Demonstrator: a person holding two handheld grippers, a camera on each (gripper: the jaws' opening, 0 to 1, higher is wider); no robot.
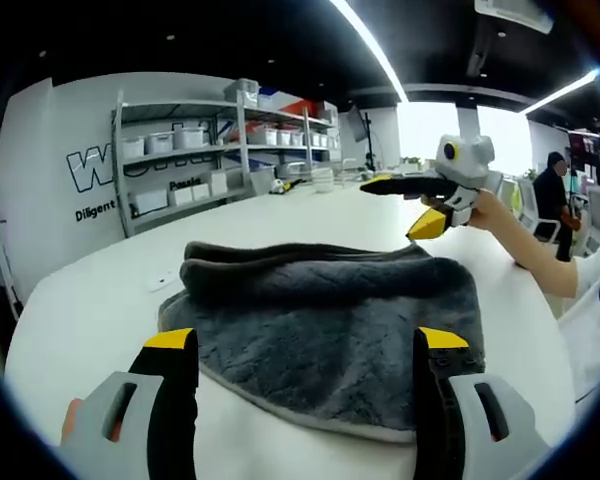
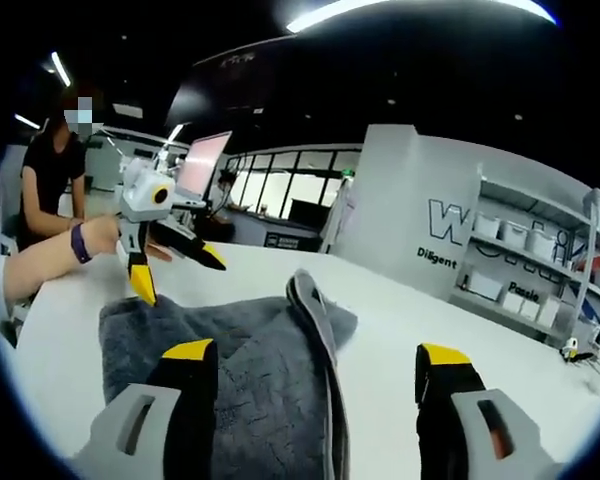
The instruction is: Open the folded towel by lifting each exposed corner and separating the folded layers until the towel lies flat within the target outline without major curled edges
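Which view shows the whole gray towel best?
The left gripper view: the towel lies spread across the white table, nearly all edges visible. The right gripper view shows it closer and cropped, one folded edge raised.

A broad white table [image 1: 100,290] takes up the middle of the room. Behind it, metal shelving [image 1: 225,150] loaded with white bins [image 1: 190,137] stands against a white wall with dark lettering [image 1: 100,170], partly hidden by the shelves. Long ceiling light strips [image 1: 370,45] glow overhead, and a person in black [image 1: 552,195] sits by the bright windows [image 1: 420,130].
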